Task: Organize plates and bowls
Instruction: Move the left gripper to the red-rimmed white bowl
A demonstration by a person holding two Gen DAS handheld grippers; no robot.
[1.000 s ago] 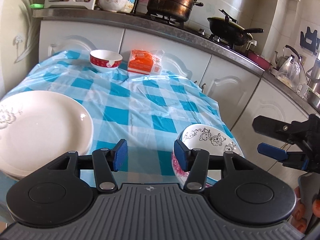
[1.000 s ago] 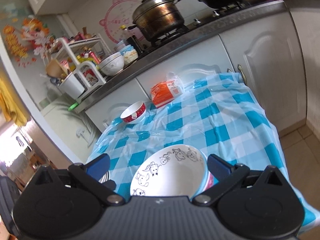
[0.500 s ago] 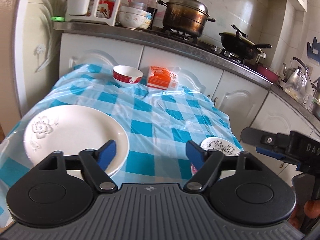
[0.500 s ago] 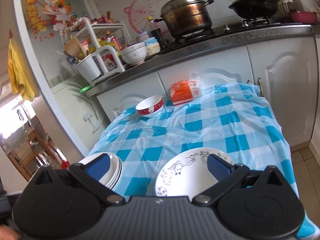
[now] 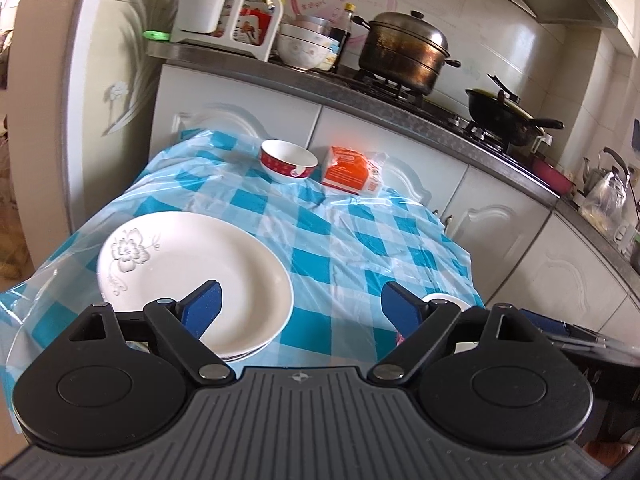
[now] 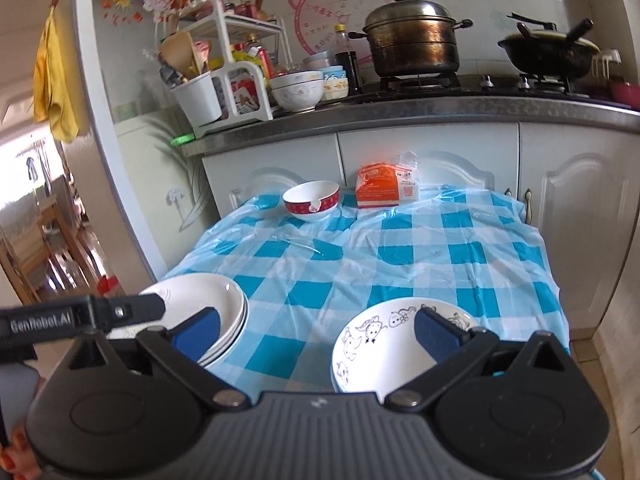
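We see the table (image 6: 400, 256) first. The plates (image 5: 192, 264) sit stacked at lower left of the left view, rims up, round, so no long axis. The cartoon bowl (image 6: 376, 344), lower centre of the right view, may top a second bowl. The red bowl (image 6: 312, 200) stands upright, apart at the far edge: probably left to gather. Left gripper (image 5: 300, 308) and right gripper (image 6: 316, 332) both gape, empty.

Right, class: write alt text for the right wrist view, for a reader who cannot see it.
The open right gripper hovers over a blue-checked table, with a cartoon-animal bowl near its right finger and stacked white plates on the left. A red bowl and an orange packet sit at the far edge, below a kitchen counter.
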